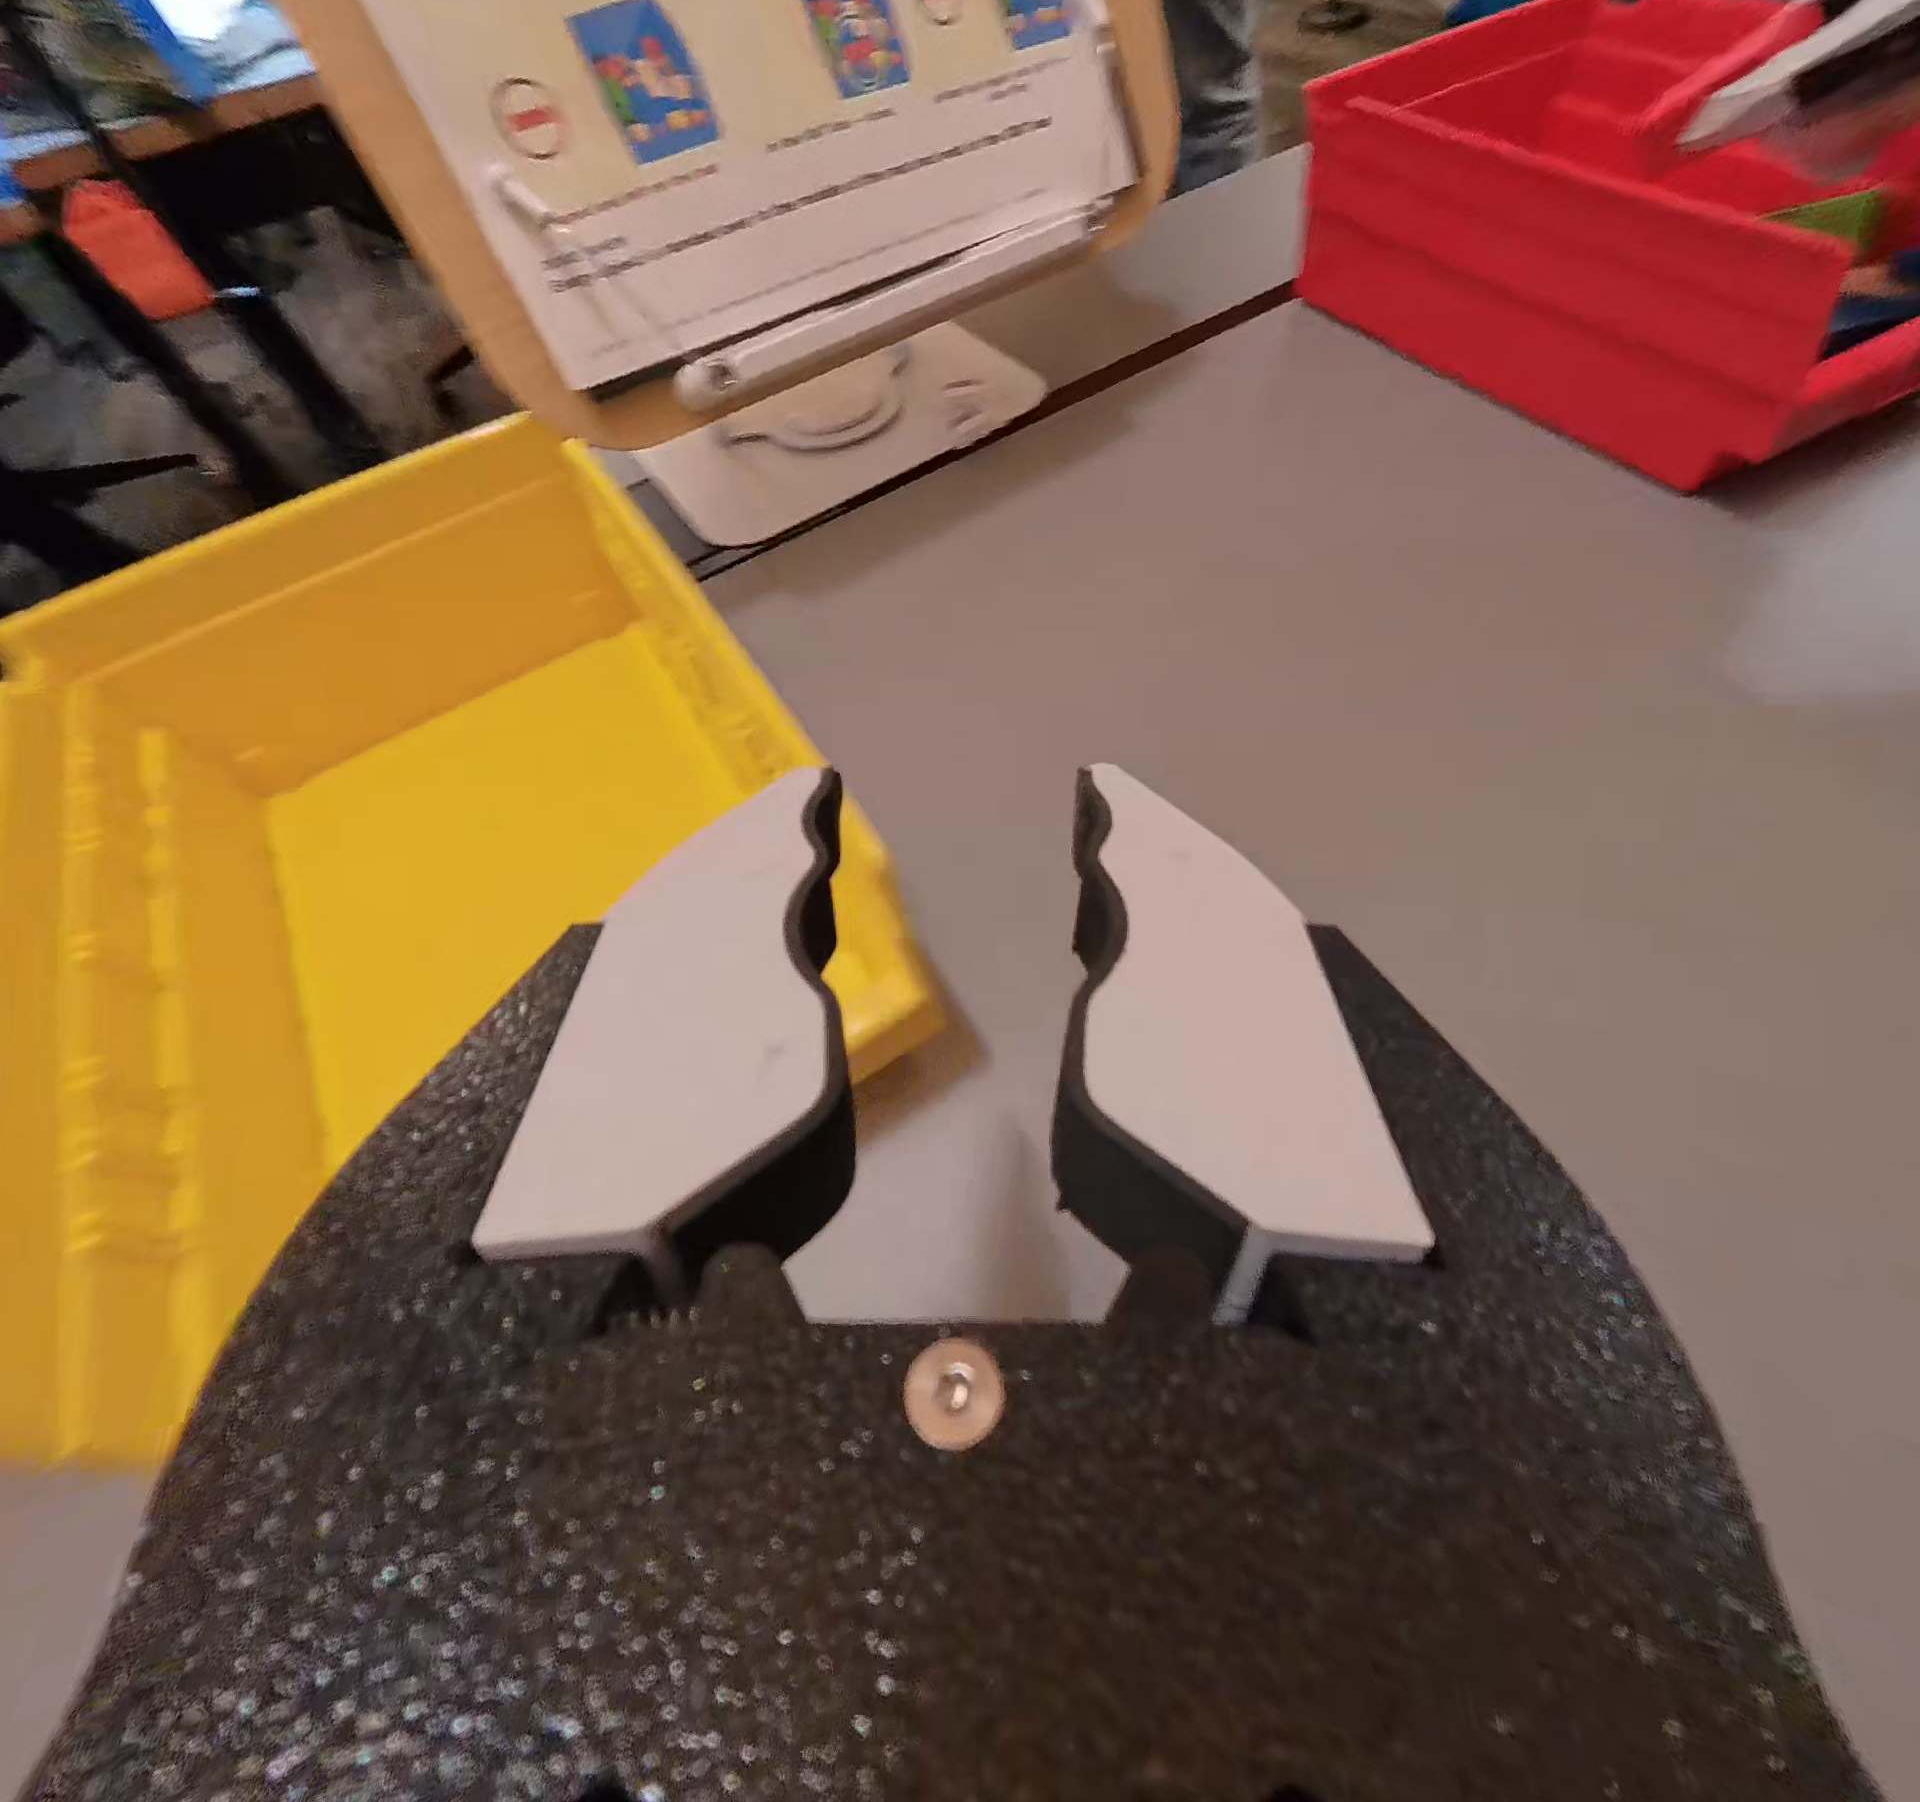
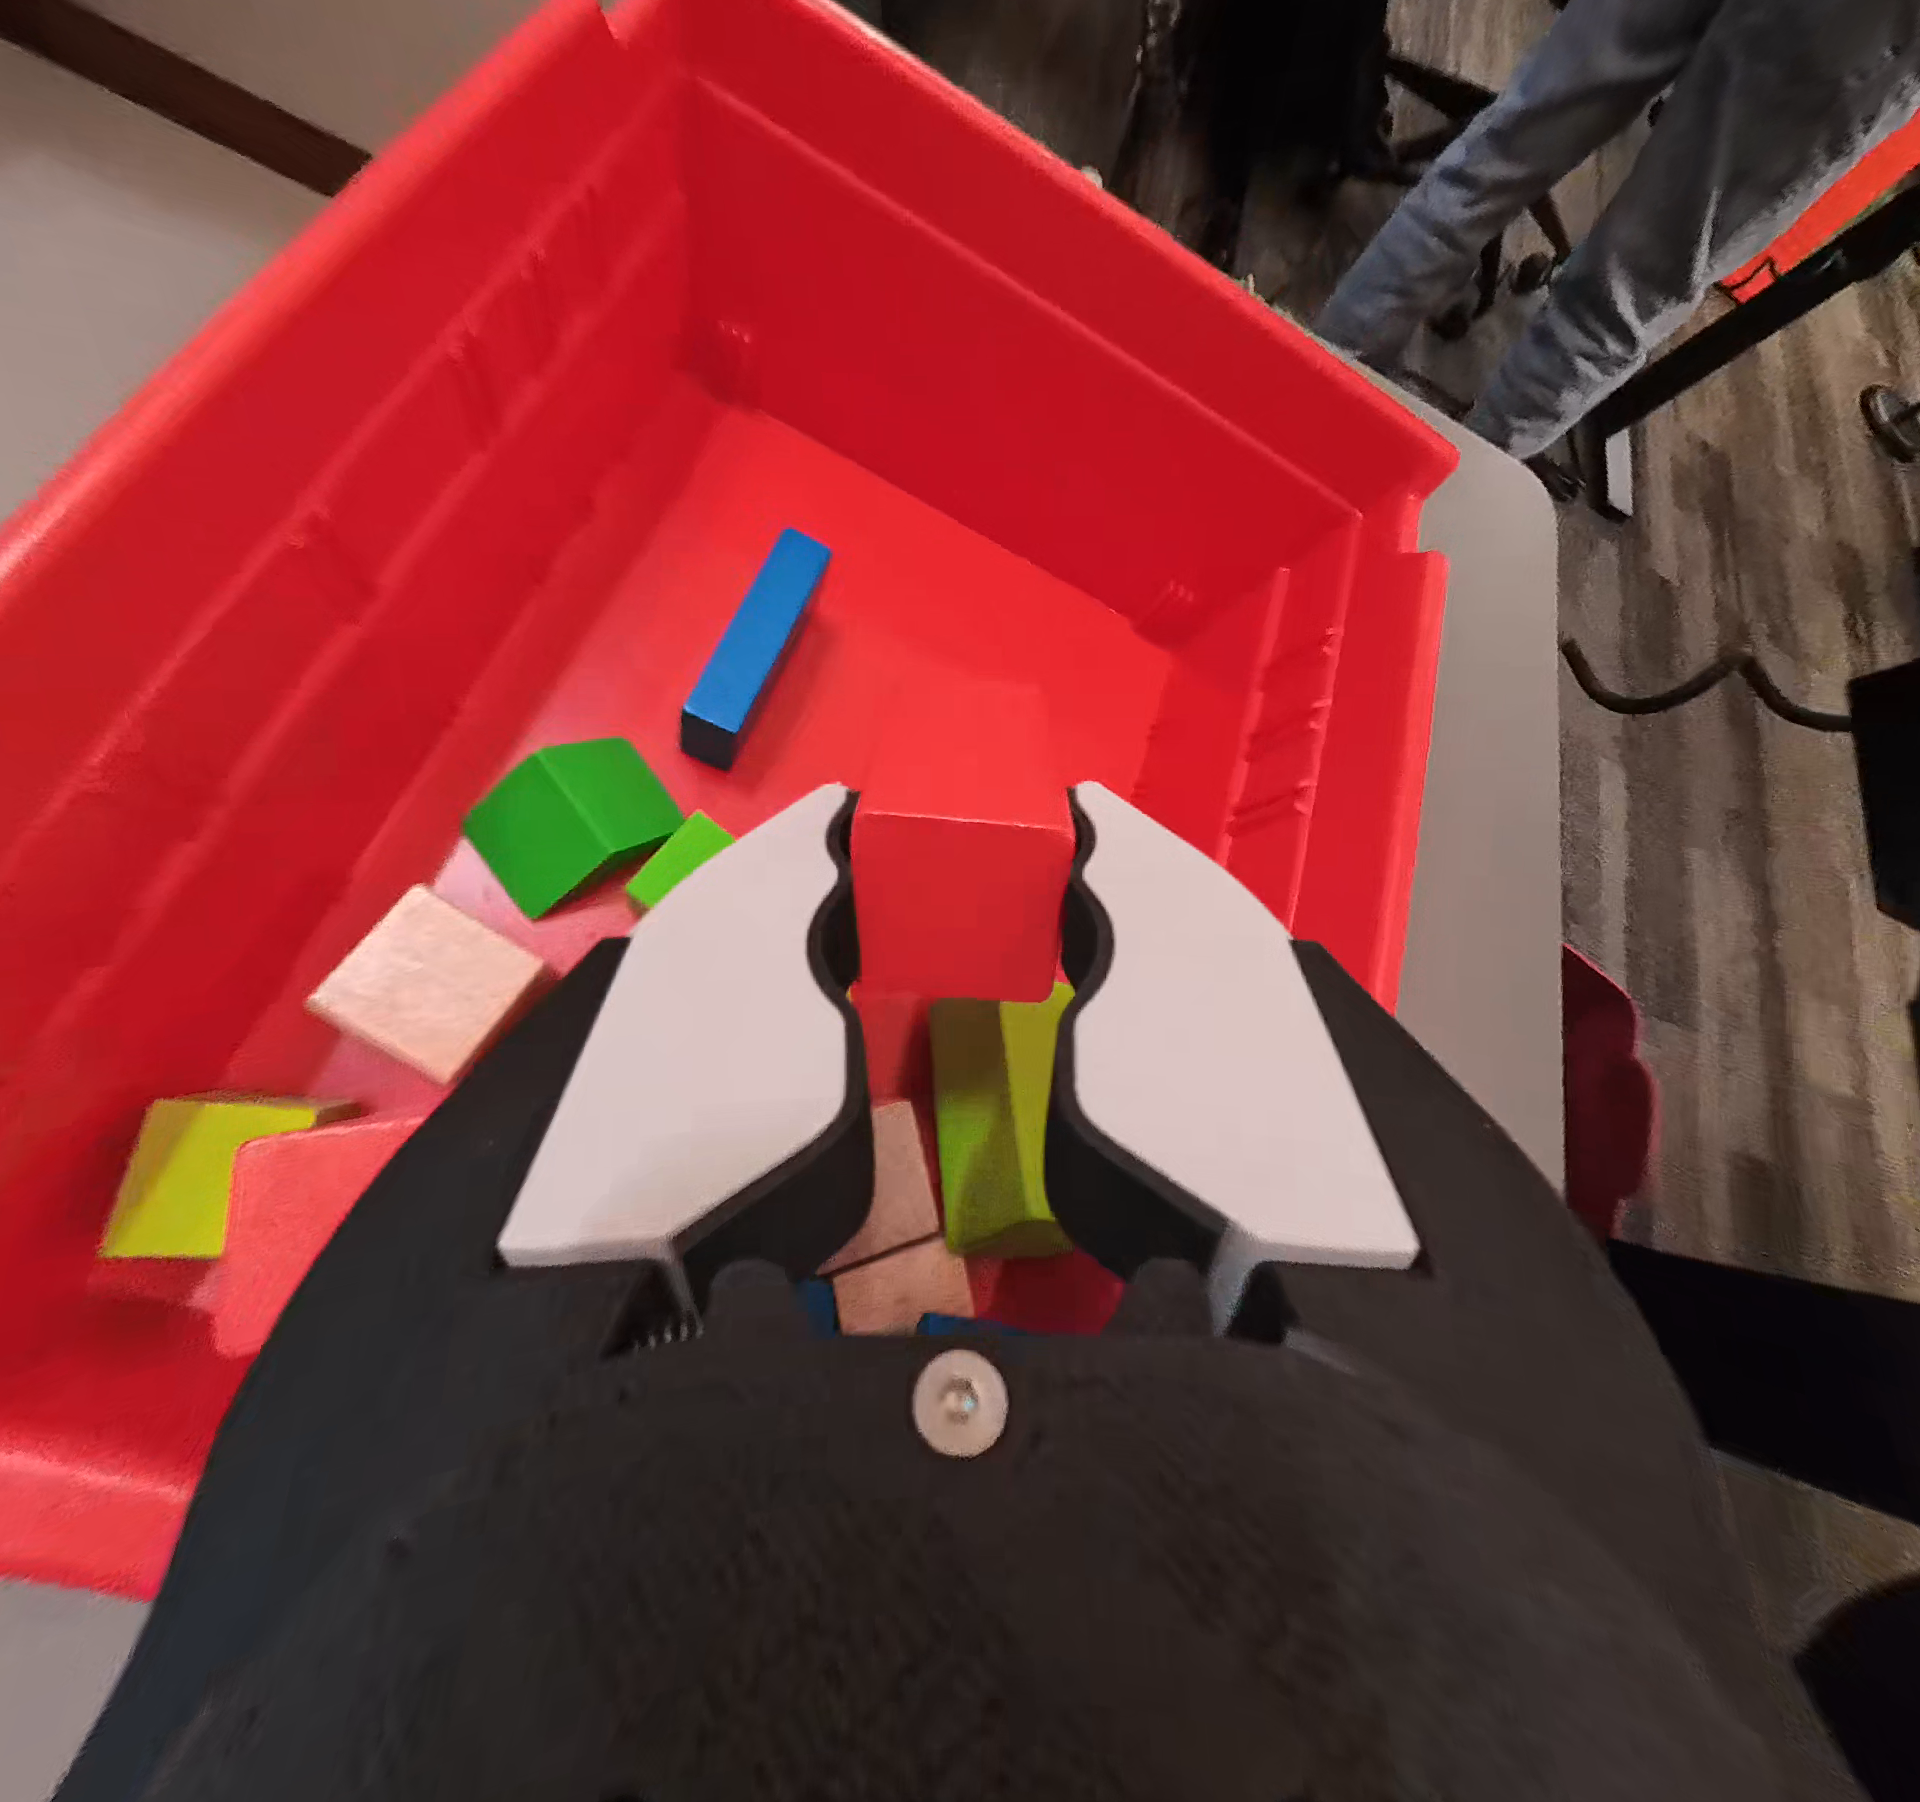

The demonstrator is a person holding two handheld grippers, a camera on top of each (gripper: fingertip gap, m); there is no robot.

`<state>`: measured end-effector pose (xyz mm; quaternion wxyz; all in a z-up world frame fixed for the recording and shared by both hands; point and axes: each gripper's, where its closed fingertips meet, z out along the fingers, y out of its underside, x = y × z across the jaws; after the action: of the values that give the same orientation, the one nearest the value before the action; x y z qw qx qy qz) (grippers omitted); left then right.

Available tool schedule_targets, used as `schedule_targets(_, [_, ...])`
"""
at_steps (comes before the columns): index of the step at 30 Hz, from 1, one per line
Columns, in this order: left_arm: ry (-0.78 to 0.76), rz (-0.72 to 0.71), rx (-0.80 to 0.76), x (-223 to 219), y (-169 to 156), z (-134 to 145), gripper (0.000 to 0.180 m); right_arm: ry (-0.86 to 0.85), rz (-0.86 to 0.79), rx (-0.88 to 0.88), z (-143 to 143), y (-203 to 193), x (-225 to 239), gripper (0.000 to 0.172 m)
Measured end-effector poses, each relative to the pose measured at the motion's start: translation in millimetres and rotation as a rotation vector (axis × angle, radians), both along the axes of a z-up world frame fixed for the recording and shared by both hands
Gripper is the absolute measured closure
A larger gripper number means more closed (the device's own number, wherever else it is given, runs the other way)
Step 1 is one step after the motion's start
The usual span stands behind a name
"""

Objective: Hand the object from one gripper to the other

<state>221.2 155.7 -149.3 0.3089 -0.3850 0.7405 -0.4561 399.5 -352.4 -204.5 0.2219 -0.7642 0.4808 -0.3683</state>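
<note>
- Red block (image 2: 961,905) sits pinched between the fingertips of the right gripper (image 2: 961,817), both dark pads pressed against its sides, above the red bin (image 2: 1018,318).
- Loose blocks lie on the red bin's floor below it: a long blue block (image 2: 756,646), a dark green block (image 2: 566,822) touching a smaller light green one (image 2: 675,859), a pale wooden block (image 2: 426,983), and a yellow-green block (image 2: 197,1181) near the front wall.
- Left gripper (image 1: 956,786) hangs with its fingers spread and nothing between them, over the grey table (image 1: 1351,661) just beside the yellow bin (image 1: 364,609).
- Yellow bin's floor shows bare yellow.
- Far right in the left wrist view, a blurred grey-and-black shape, probably the right gripper, reaches over the red bin.
- Behind the bins stands a tan-framed board (image 1: 727,90) carrying a printed sheet with small pictures, on a white base (image 1: 831,443).
- Legs in blue jeans (image 2: 1558,194) stand on the floor beyond the table.
</note>
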Motion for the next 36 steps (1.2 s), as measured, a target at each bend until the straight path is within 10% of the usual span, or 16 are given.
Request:
schedule_targets(11, [0.020,0.219,0.078,-16.0,104.4,10.5,0.139,-0.100,-0.018,0.118,28.1,32.3,-55.7,0.096])
schedule_targets(22, [0.389,-0.336,0.930,35.3,136.4,-32.4,0.129,-0.237,0.227,0.348,54.9,124.6,-118.6,0.096])
schedule_targets(31, [0.793,-0.603,1.144,51.9,174.9,-101.3,0.124,-0.237,0.345,0.429,61.2,144.3,-123.3,0.095])
schedule_targets(36, [0.929,-0.722,1.162,45.0,174.1,-120.9,0.151,-0.196,0.361,0.507,55.4,142.5,-121.7,0.095])
